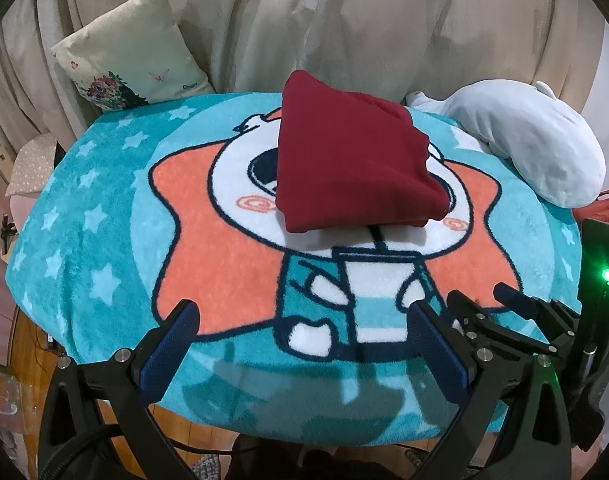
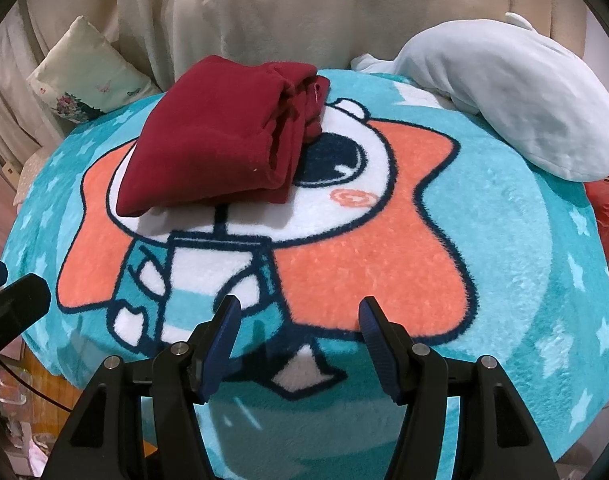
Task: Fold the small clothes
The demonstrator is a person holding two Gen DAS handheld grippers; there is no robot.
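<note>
- Red garment (image 1: 352, 160): folded into a thick bundle, lying on the far middle of the blanket (image 1: 104, 240), over the cartoon figure's face; nothing grips it.
- Your left gripper (image 1: 304, 328): fingers spread wide, empty, low over the blanket's near edge, well apart from the garment.
- Your right gripper (image 2: 300, 320): fingers spread, empty, just beside the left one.
- White plush toy (image 2: 524, 112): on the blanket's far right corner.
- Floral cushion (image 1: 132, 52): far left, against the beige drape.
</note>
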